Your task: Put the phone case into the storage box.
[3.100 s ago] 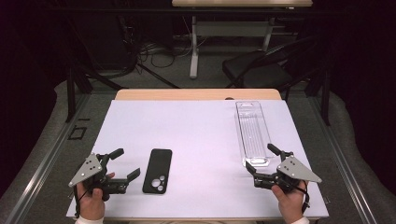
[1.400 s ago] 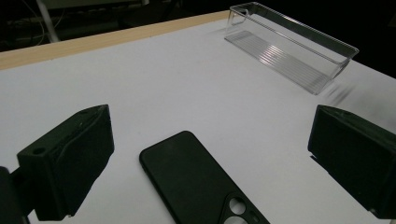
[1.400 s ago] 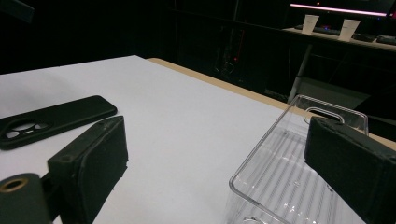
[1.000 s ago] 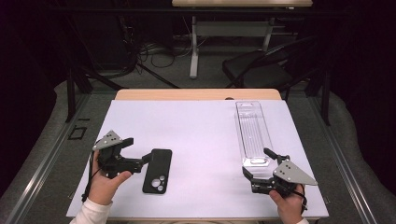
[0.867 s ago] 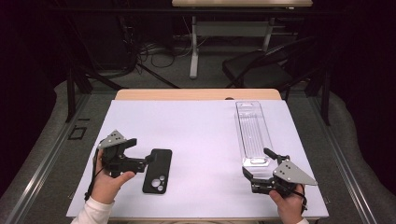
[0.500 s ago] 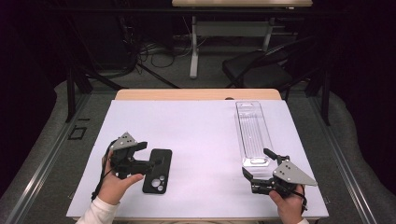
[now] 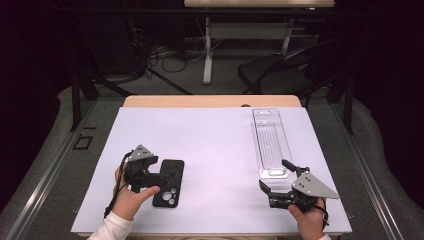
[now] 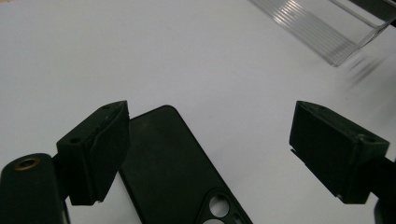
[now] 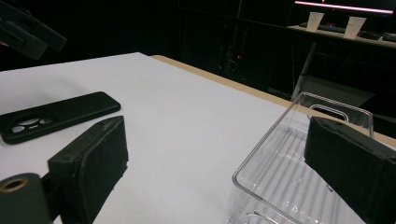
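**Inspector:** Your left gripper sits at the left edge of the black phone case, which lies flat on the white table, camera cut-outs toward you. In the left gripper view its jaws stand wide and have just been closing a little. The case lies below and between them, its upper corner just beside the left-hand jaw. Whether that jaw touches the case I cannot tell from this angle; nothing is pressed between the pads.

**Operator:** And my right side?

**Inspector:** Your right gripper rests low near the table's near edge, jaws spread wide with nothing clamped. The clear plastic tray lies lengthwise just ahead of those jaws. In the right gripper view its near rim falls between the two jaws, closer to the right-hand one, without visible contact. From there the phone case lies well off beyond the left-hand jaw.

**Operator:** Case and tray?

**Inspector:** Well apart.
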{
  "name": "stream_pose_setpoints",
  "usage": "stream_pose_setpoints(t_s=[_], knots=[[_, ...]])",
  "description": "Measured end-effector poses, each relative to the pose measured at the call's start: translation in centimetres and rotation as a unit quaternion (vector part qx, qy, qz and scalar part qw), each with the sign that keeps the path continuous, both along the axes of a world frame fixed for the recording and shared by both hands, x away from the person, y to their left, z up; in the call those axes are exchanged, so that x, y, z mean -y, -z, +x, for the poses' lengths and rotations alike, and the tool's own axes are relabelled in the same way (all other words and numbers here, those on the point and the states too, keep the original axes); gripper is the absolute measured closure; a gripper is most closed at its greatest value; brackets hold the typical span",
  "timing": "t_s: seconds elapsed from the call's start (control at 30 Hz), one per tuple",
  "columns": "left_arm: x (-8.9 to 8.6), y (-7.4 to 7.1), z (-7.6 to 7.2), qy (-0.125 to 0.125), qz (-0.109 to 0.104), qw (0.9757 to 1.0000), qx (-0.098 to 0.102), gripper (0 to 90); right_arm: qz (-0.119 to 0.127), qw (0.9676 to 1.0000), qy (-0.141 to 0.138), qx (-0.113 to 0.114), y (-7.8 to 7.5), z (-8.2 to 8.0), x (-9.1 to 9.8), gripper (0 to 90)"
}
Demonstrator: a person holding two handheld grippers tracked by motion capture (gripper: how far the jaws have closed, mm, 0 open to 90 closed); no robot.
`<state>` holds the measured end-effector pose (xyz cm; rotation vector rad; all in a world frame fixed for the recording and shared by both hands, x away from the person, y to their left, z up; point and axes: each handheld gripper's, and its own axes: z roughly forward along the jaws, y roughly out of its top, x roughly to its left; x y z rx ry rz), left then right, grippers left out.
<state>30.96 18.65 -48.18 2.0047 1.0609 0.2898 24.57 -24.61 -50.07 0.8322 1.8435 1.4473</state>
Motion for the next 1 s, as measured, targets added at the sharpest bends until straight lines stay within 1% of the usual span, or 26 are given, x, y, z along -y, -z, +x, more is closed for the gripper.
stream_pose_setpoints(t_s=[0.13, 0.23, 0.27, 0.3, 0.37, 0.43, 0.47, 0.57, 0.67, 0.73, 0.83, 0.87, 0.9, 1.0], knots=[[0.4, 0.9, 0.0, 0.004, 0.016, 0.9998, -0.008, 15.7, -0.002, 1.0, -0.001, -0.001, 0.1, 0.0, 0.0, 5.8], [0.6, 1.6, -0.1, 0.006, 0.03, 0.9995, -0.008, 17.8, -0.001, 1.0, -0.001, -0.004, 0.1, 0.0, 0.0, 5.8], [0.6, 1.8, -0.2, 0.011, 0.037, 0.9992, -0.007, 23.0, -0.002, 1.0, -0.001, -0.004, 0.2, 0.0, 0.0, 5.9], [0.7, 2.0, -0.3, 0.013, 0.04, 0.9991, -0.005, 27.8, -0.004, 1.0, -0.001, -0.003, 0.2, 0.1, 0.0, 5.8], [0.9, 2.5, -0.4, 0.021, 0.043, 0.9988, -0.008, 30.1, -0.005, 1.0, -0.001, -0.004, 0.2, 0.1, 0.0, 5.8], [1.2, 2.9, -0.5, 0.026, 0.048, 0.9985, -0.004, 36.7, -0.006, 1.0, -0.002, -0.005, 0.3, 0.1, 0.0, 5.9], [1.3, 3.0, -0.5, 0.034, 0.05, 0.9981, -0.007, 37.5, -0.005, 1.0, -0.002, -0.005, 0.3, 0.1, 0.0, 5.9], [1.6, 3.4, -0.5, 0.046, 0.045, 0.9978, -0.014, 46.9, -0.009, 0.9999, -0.003, -0.004, 0.4, 0.1, -0.1, 5.9], [1.8, 3.7, -0.5, 0.055, 0.04, 0.9973, -0.029, 54.4, -0.009, 0.9999, -0.003, -0.003, 0.4, 0.1, -0.1, 6.0], [2.0, 4.0, -0.8, 0.057, 0.038, 0.9972, -0.028, 64.9, -0.009, 0.9999, -0.002, -0.004, 0.4, 0.1, -0.1, 6.0], [2.4, 4.4, -1.1, 0.066, 0.048, 0.9963, -0.027, 70.5, -0.008, 0.9999, -0.002, -0.007, 0.4, 0.1, -0.1, 6.0], [2.6, 4.5, -1.1, 0.07, 0.051, 0.9958, -0.03, 71.2, -0.008, 0.9999, -0.002, -0.008, 0.5, 0.1, -0.1, 6.1], [2.8, 4.7, -1.2, 0.07, 0.049, 0.9958, -0.031, 72.5, -0.009, 0.9999, -0.002, -0.007, 0.5, 0.1, -0.1, 6.1], [3.2, 4.9, -1.3, 0.073, 0.061, 0.995, -0.027, 74.1, -0.011, 0.9999, -0.002, -0.007, 0.5, 0.1, -0.1, 6.1]])
